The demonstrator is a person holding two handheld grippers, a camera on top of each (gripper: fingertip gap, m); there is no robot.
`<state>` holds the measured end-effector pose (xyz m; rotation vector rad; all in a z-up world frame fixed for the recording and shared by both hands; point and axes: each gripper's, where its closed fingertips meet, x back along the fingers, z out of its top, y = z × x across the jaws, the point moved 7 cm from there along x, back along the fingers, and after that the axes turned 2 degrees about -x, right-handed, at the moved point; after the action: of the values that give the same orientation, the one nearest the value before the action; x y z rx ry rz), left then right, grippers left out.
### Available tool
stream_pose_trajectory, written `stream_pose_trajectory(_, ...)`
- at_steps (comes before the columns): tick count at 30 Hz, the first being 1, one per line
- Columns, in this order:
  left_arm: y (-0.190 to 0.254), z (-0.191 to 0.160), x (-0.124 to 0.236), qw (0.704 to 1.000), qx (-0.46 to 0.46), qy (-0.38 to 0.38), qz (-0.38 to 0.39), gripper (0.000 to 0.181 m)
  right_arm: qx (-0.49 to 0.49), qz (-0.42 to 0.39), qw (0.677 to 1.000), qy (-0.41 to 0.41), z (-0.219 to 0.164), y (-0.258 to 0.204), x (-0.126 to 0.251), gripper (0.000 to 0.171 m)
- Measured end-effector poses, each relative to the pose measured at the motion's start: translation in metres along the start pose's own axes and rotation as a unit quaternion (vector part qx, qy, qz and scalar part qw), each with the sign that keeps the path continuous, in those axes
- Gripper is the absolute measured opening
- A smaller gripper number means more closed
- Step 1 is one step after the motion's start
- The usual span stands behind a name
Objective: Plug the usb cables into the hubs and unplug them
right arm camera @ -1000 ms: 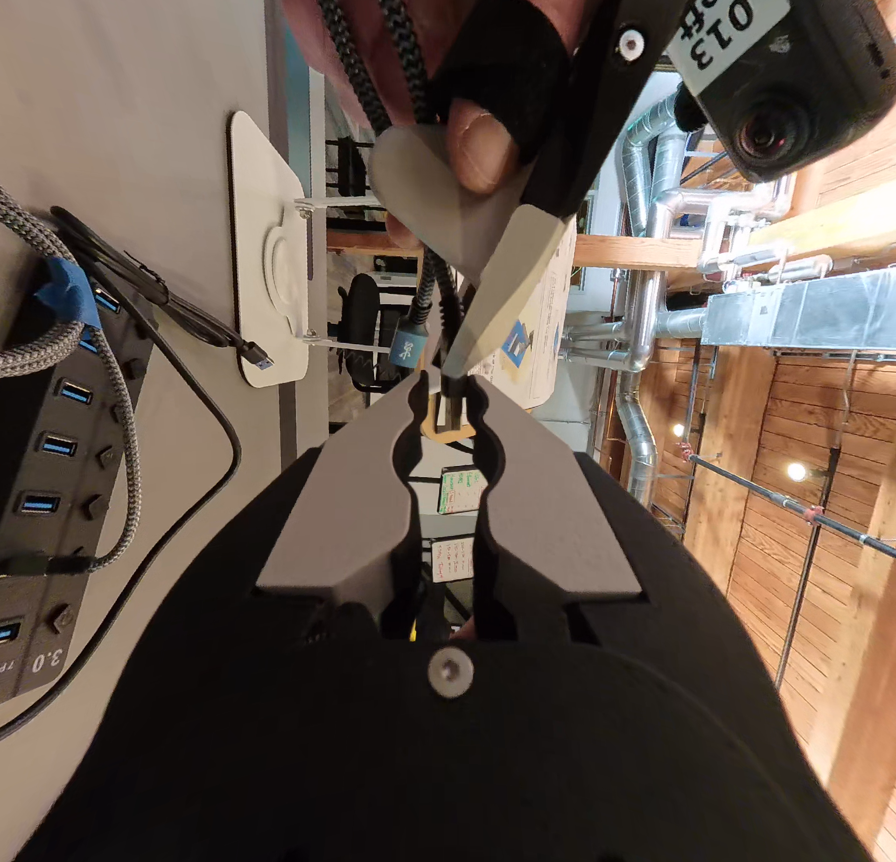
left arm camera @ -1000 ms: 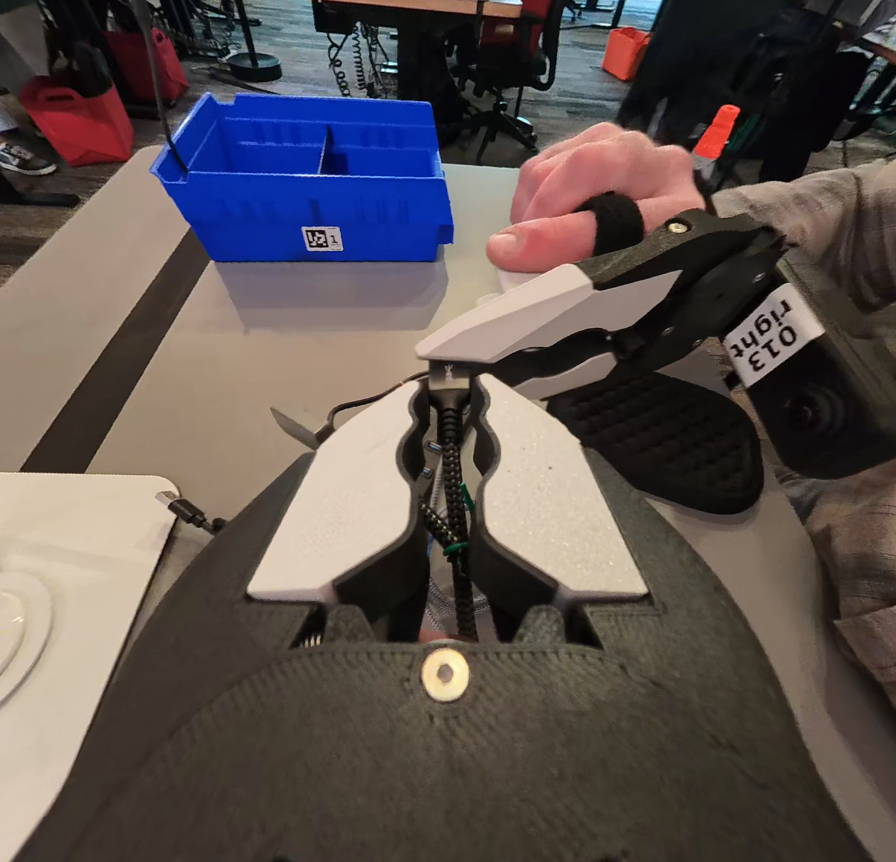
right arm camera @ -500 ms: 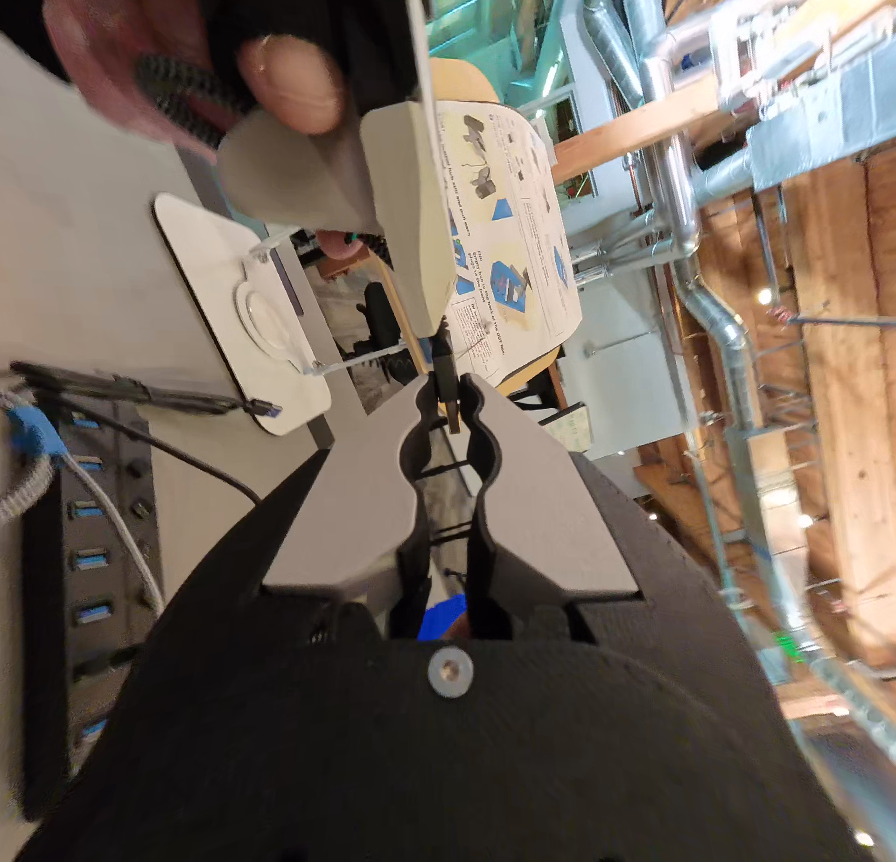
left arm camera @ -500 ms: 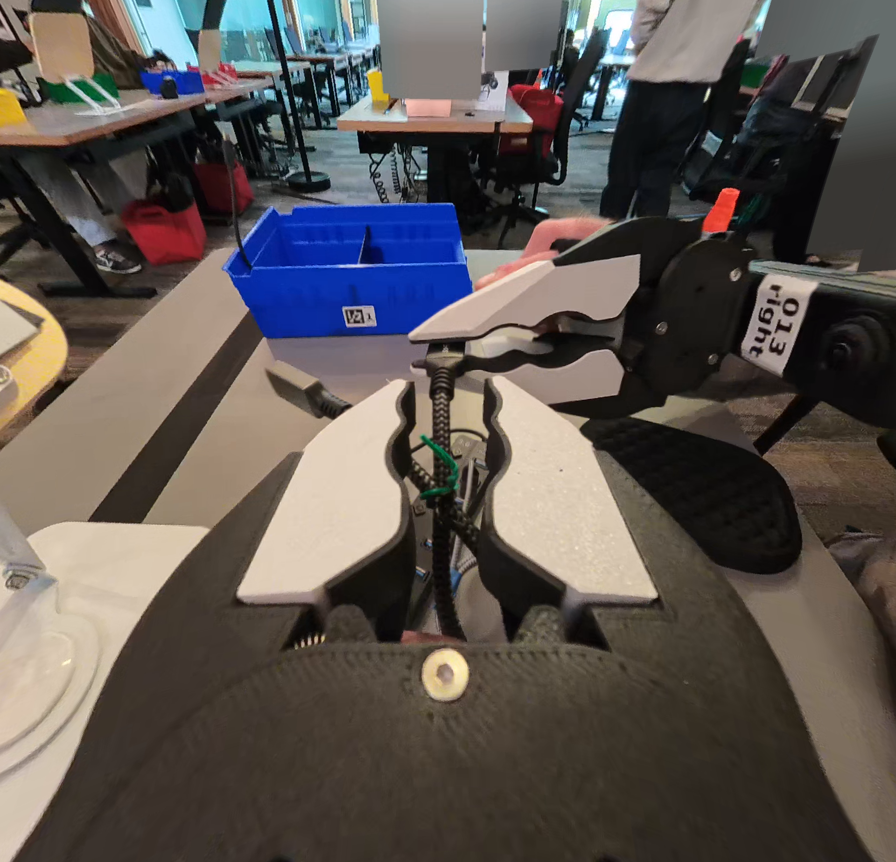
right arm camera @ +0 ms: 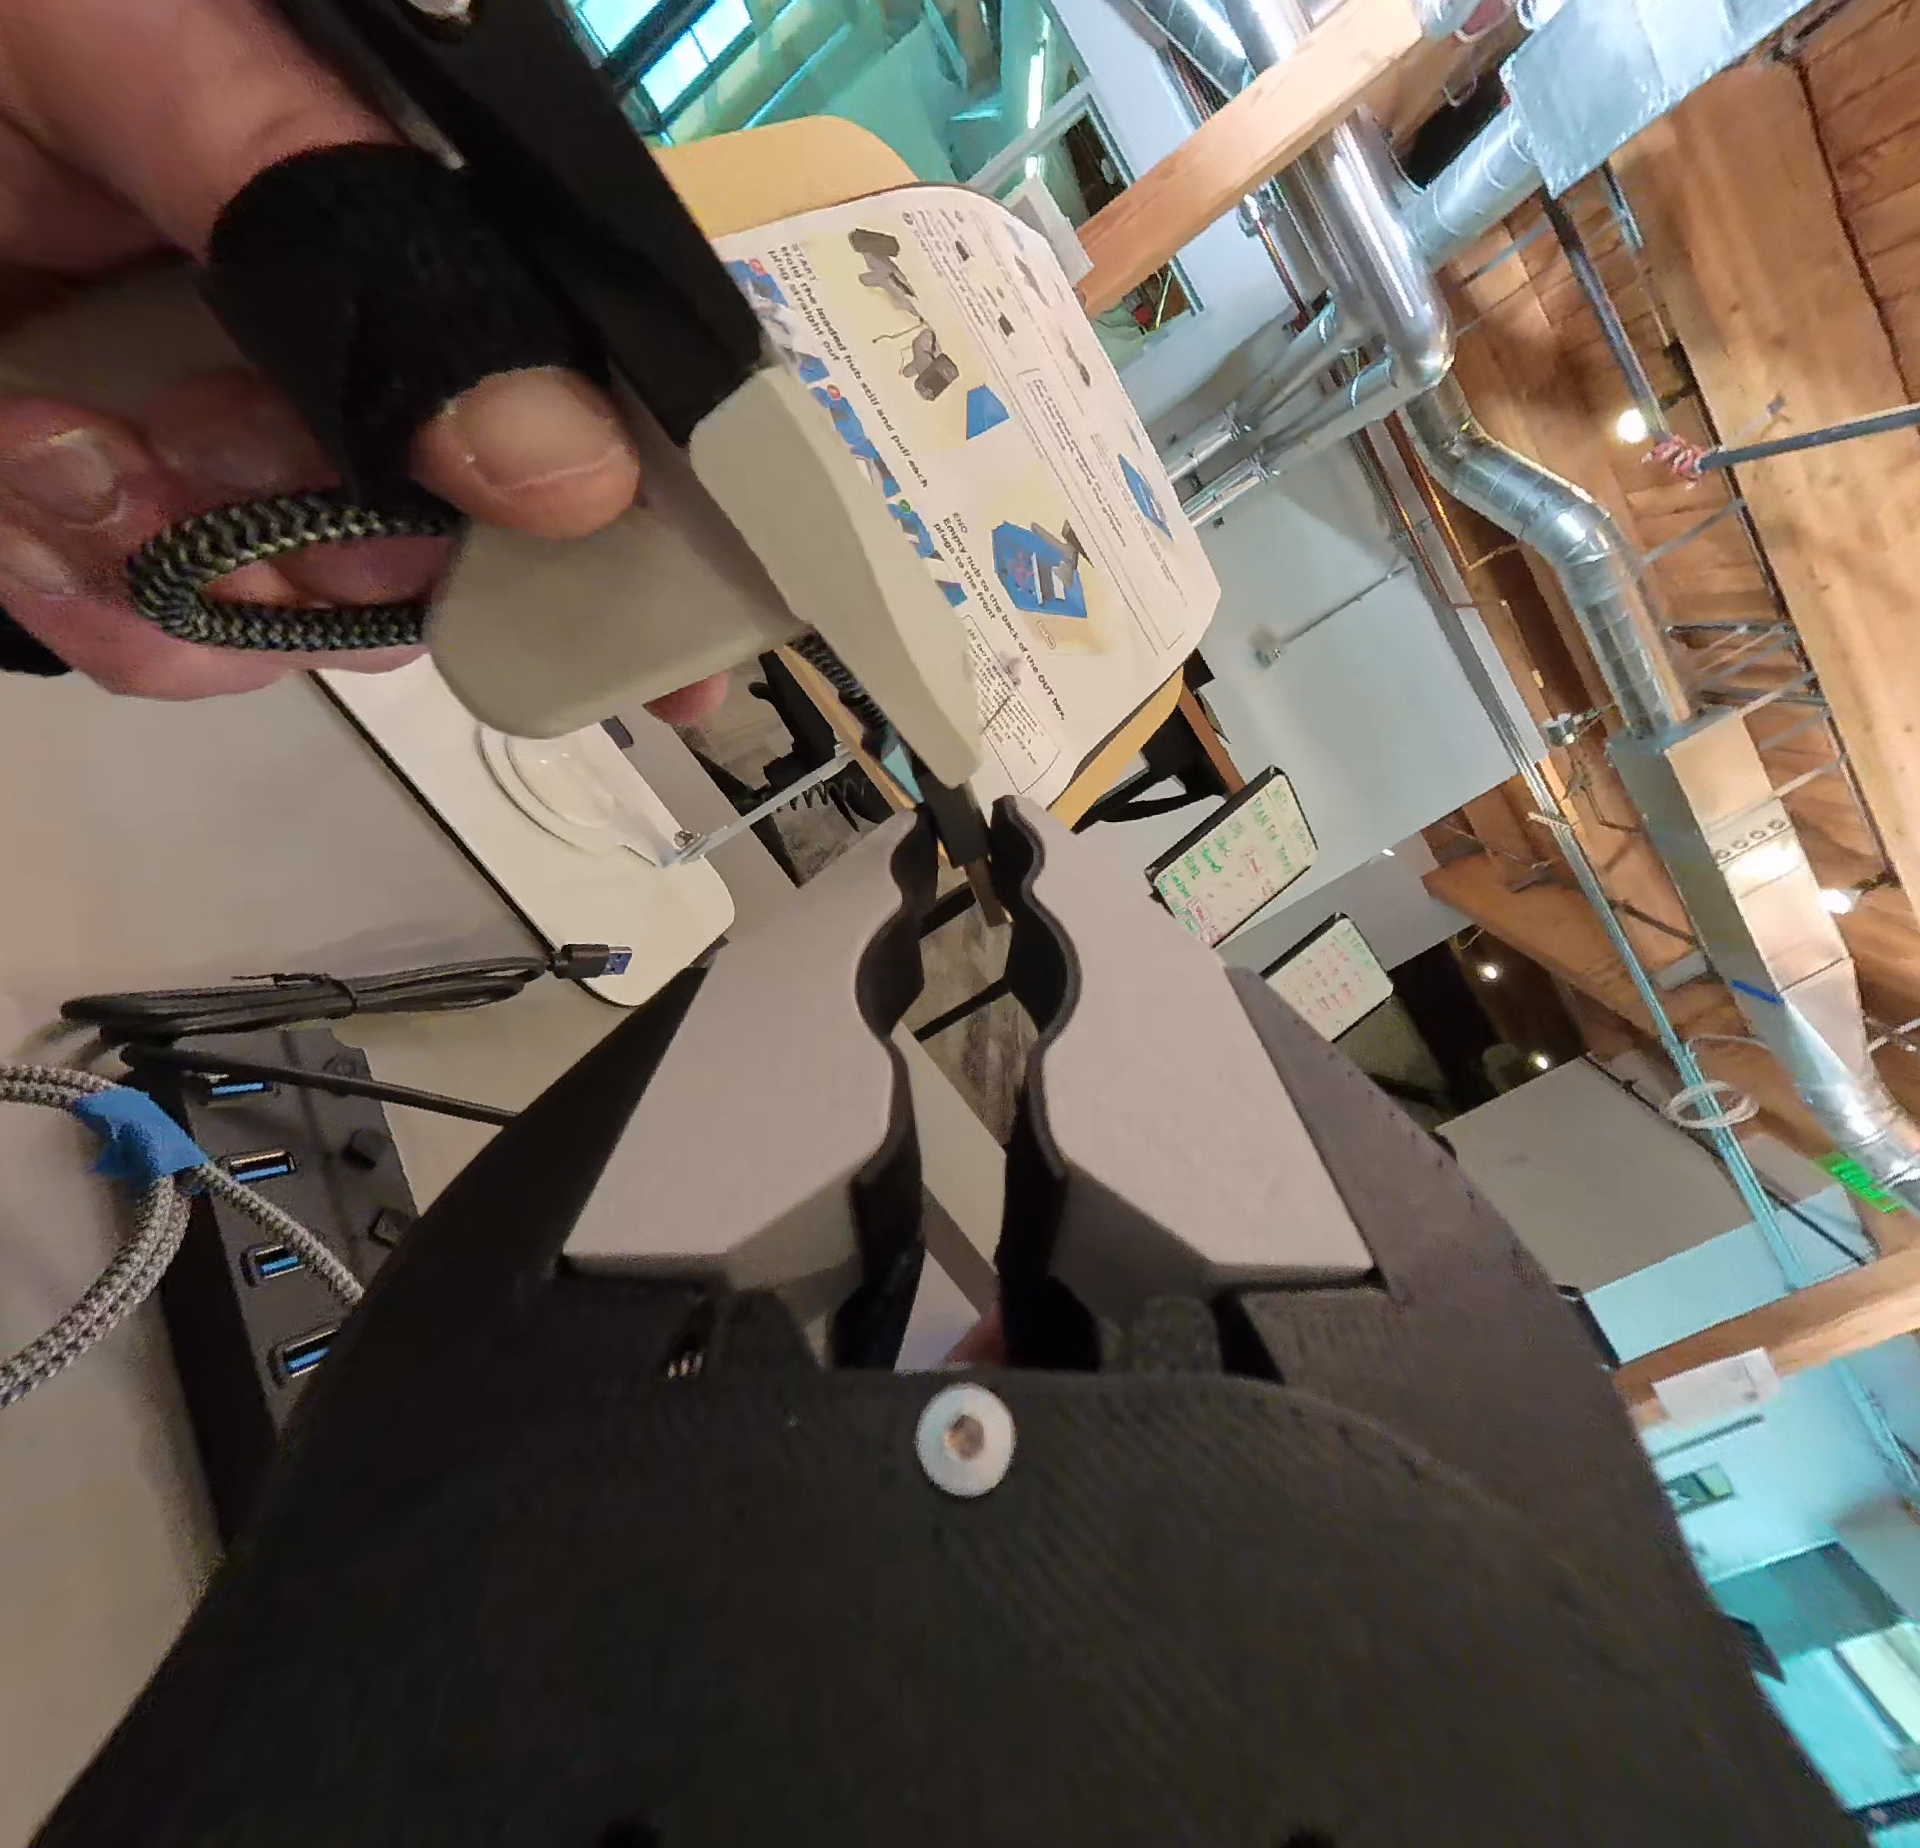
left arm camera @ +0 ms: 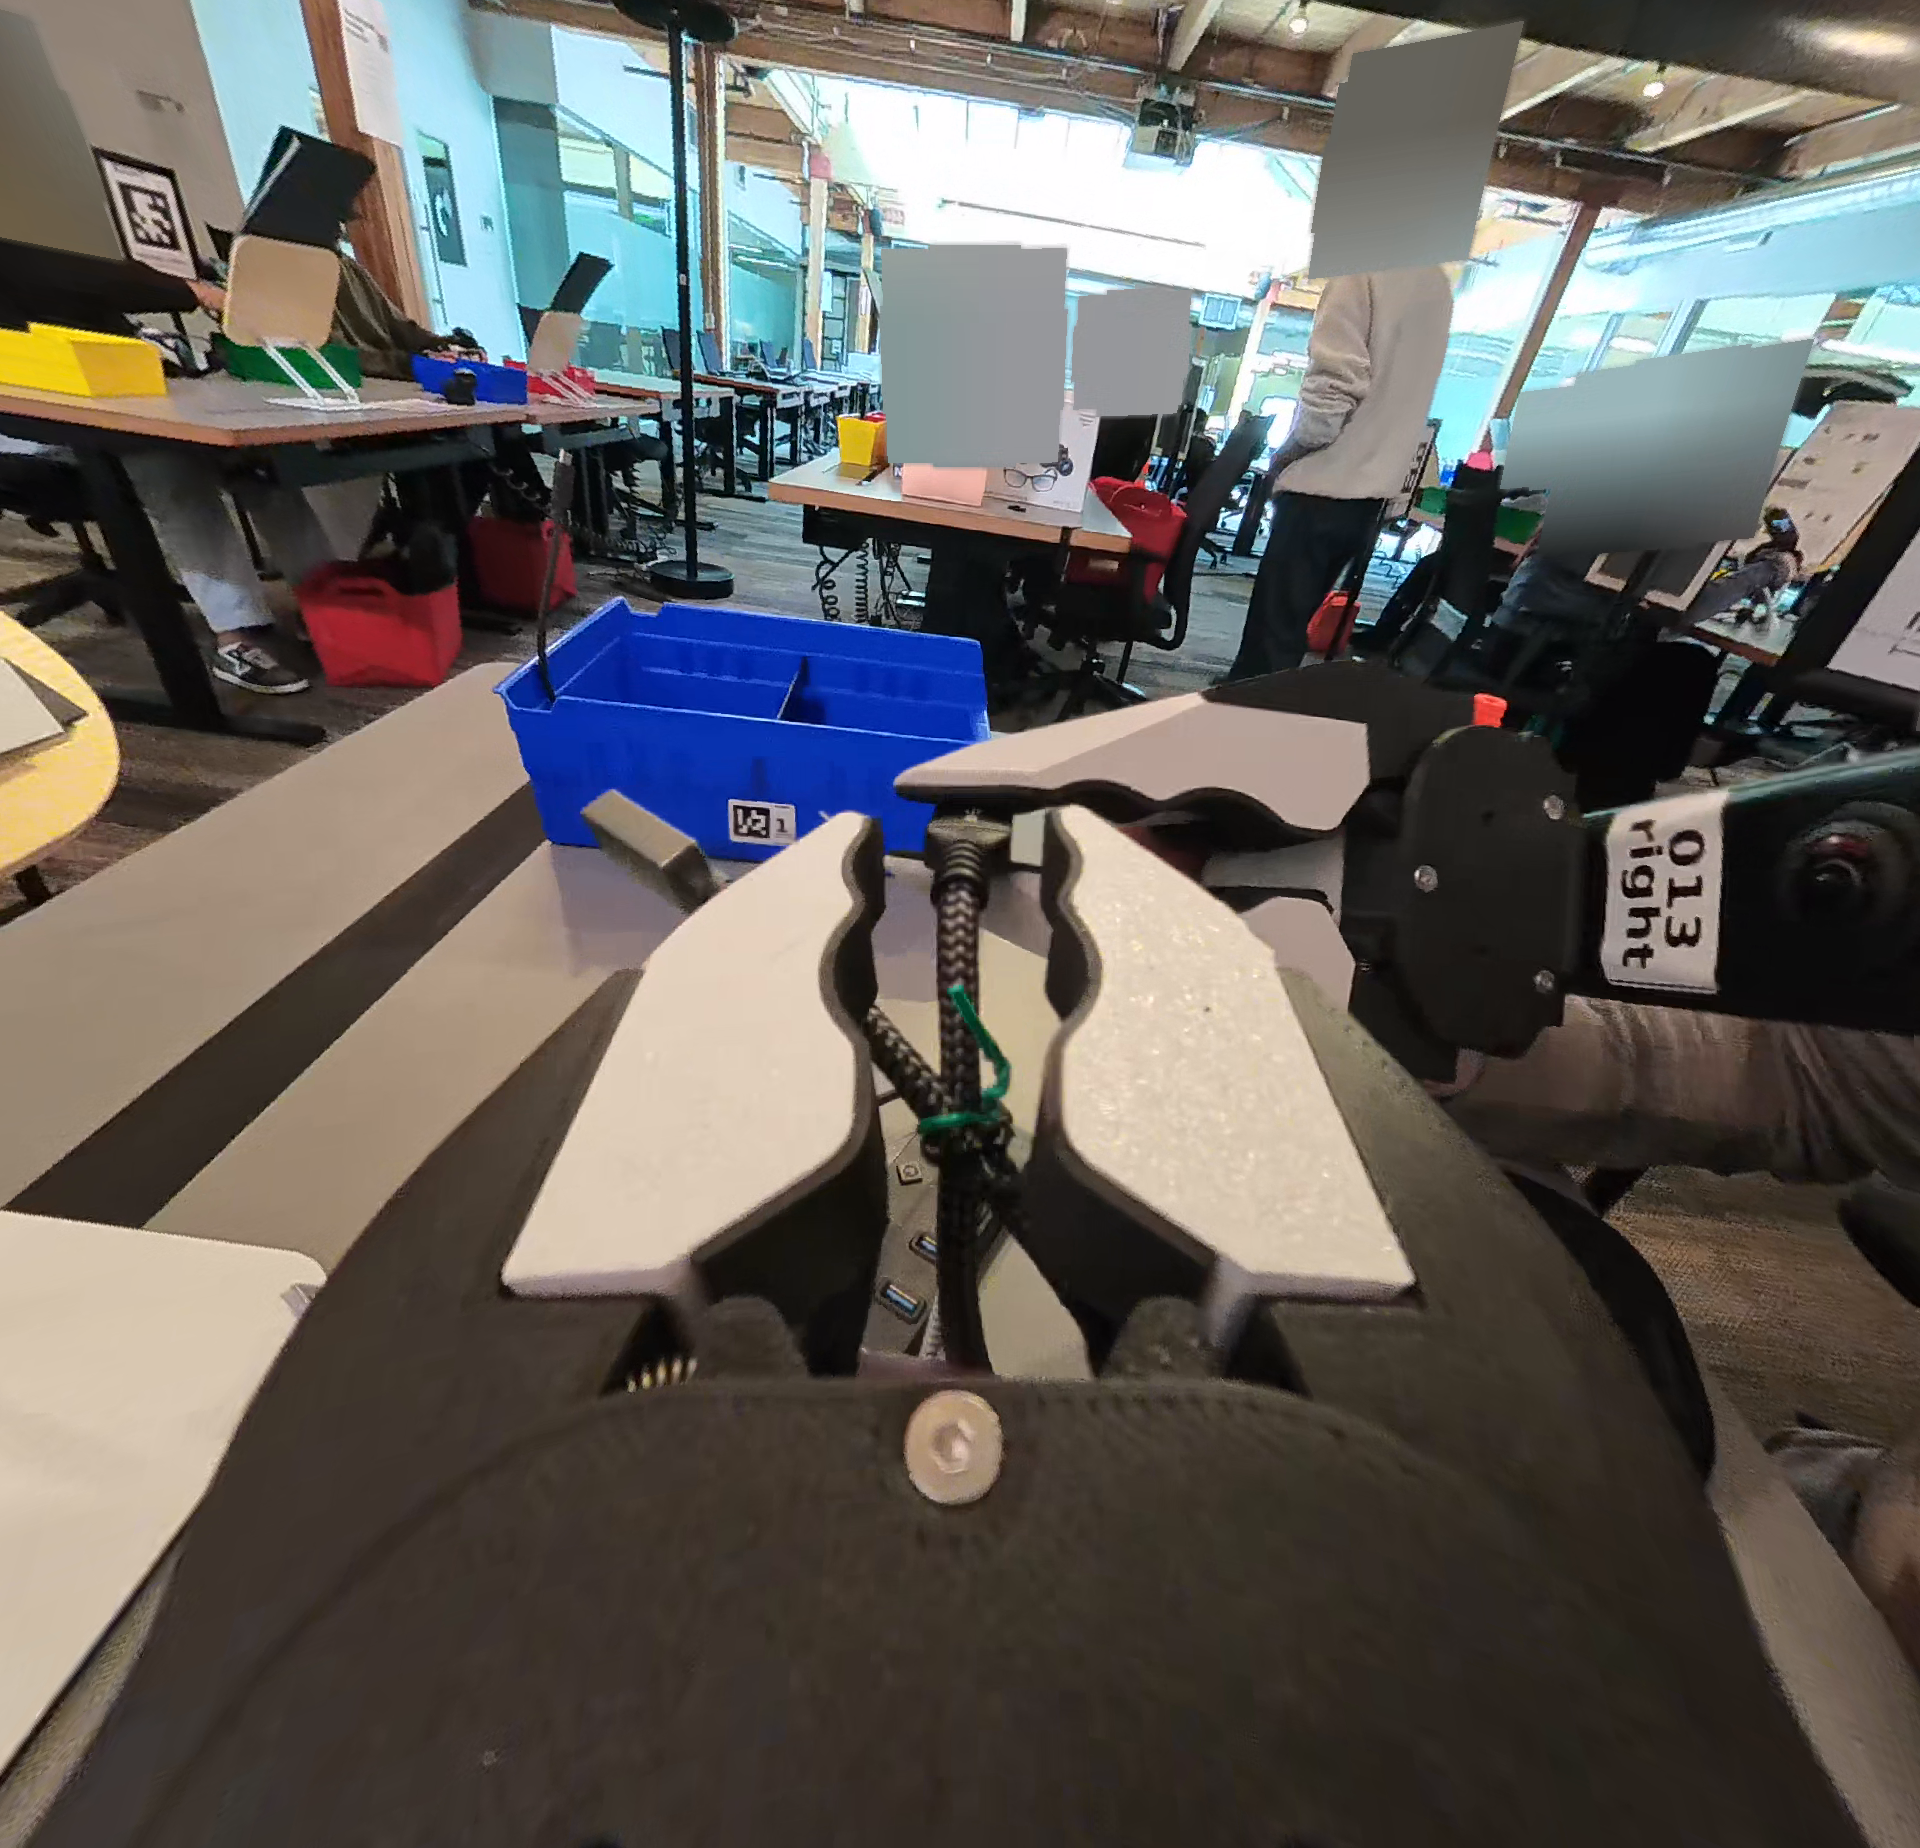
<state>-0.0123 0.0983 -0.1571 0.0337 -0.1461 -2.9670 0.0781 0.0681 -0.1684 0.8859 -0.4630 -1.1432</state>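
- right now my left gripper (left arm camera: pixel 964 842) stands with its jaws parted, and the braided usb cable (left arm camera: pixel 954 977) runs up the gap between the two fingers without either pad pressing on it.
- a green twist tie (left arm camera: pixel 975 1092) binds the cable to a second braided strand low in that gap.
- the cable's plug (left arm camera: pixel 966 830) sits just past my left fingertips, at the tip of my right gripper (left arm camera: pixel 1023 819), which reaches in from the right side of the left wrist view.
- my right gripper (right arm camera: pixel 961 842), seen from its own camera, is clenched on that plug (right arm camera: pixel 971 848); the dark plug body is nipped at the very tips and its metal end points down between the fingers.
- in the right wrist view my left hand (right arm camera: pixel 260 364) has a loop of the braided cable (right arm camera: pixel 270 583) around its fingers, close beside the left gripper's grey fingers (right arm camera: pixel 623 593).
- the black usb hub (right arm camera: pixel 260 1237) lies on the grey table (right arm camera: pixel 208 842) at the left of the right wrist view, well apart from the held plug; several of its blue ports show open, and a grey braided cable with blue tape (right arm camera: pixel 135 1149) crosses it.
- a thin black cable with a blue-tipped plug (right arm camera: pixel 597 962) lies loose on the table just beyond the hub.
- a blue bin (left arm camera: pixel 748 738) stands on the table beyond both grippers; a dark plug (left arm camera: pixel 649 848) shows just before it, though i can't quite tell whether it rests on the table.
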Motion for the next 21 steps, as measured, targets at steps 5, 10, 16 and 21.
stream_pose_trajectory(5, 0.0032, -0.0016, -0.0008, 0.999, -0.019, -0.044, -0.004, 0.038, -0.016, -0.011, 1.000, 0.001, 0.0014, 0.0030, -0.0014, 0.007)
stream_pose_trajectory(10, 0.0001, 0.0002, -0.0013, 1.000, 0.001, 0.017, 0.019, 0.020, -0.063, -0.013, 0.998, -0.006, 0.0029, 0.0010, -0.0028, 0.007)
stream_pose_trajectory(16, 0.0022, -0.0039, -0.0071, 0.998, 0.033, 0.047, 0.023, 0.018, -0.062, -0.016, 0.998, -0.013, 0.0014, 0.0034, -0.0020, 0.007)
stream_pose_trajectory(21, 0.0040, -0.0030, -0.0075, 0.998, 0.045, 0.036, 0.011, 0.016, -0.048, -0.023, 0.999, -0.008, 0.0034, 0.0036, -0.0017, 0.008)
